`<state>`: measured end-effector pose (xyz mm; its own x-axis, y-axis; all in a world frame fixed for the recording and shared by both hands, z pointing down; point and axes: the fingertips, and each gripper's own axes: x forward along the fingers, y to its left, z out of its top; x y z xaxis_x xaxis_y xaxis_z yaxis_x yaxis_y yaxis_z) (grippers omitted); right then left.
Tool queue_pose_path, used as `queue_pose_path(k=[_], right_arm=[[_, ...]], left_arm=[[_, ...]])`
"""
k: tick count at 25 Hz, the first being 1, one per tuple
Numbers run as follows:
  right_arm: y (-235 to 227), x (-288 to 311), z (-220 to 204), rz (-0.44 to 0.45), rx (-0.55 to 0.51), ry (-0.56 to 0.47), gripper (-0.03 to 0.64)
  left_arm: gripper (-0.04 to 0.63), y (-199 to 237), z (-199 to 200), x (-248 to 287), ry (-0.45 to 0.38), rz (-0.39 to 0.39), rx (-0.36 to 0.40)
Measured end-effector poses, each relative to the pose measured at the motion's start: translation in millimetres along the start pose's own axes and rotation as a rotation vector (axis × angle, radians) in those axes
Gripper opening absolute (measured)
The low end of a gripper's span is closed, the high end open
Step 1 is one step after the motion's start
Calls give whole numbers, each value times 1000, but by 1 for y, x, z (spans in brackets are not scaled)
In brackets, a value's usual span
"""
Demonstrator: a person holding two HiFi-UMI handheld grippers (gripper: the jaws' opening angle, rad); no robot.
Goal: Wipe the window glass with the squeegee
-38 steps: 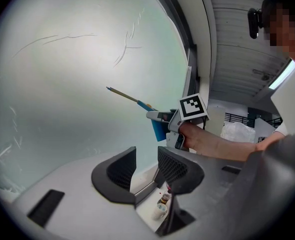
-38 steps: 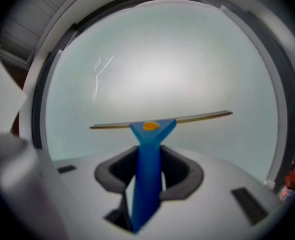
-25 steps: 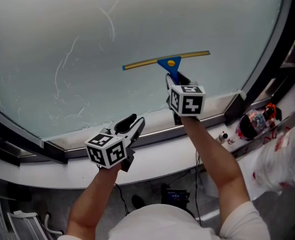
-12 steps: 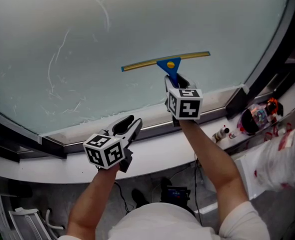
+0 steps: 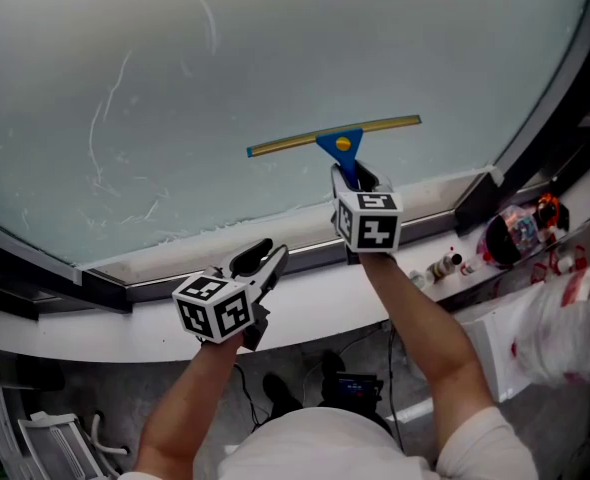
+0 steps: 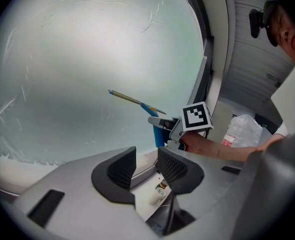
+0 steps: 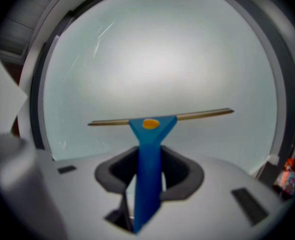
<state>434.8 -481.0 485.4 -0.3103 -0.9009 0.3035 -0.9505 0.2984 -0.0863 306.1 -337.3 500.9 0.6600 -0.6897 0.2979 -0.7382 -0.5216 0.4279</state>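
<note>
The left tongs [image 5: 262, 258] and right tongs [image 5: 360, 180] have pale grey bodies and black ribbed pads [image 6: 121, 167]. Each bears a white cube [image 5: 213, 308] with black square markers. The person wears a white short-sleeved shirt [image 5: 305, 450].

White window sill [image 5: 305, 303], curving across the head view from 9 to 3 o'clock. Dark window frame [image 5: 540, 108], at 2 o'clock. Small bottle [image 5: 443, 267] on the sill, at 3 o'clock. Near it, farther right, a dark round packet [image 5: 508, 238] with coloured print. White plastic bag [image 5: 565, 318] with red print, at 4 o'clock. Black device [image 5: 353, 392] on the floor, at 6 o'clock. White wire rack [image 5: 50, 446], at 8 o'clock.
</note>
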Motion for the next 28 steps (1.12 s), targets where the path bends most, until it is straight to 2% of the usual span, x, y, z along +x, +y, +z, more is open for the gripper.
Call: queue_pose_path(k=[28], right_arm=[[-10, 25, -103, -12, -28, 134, 147]], left_arm=[[156, 18, -50, 26, 101, 4, -49]])
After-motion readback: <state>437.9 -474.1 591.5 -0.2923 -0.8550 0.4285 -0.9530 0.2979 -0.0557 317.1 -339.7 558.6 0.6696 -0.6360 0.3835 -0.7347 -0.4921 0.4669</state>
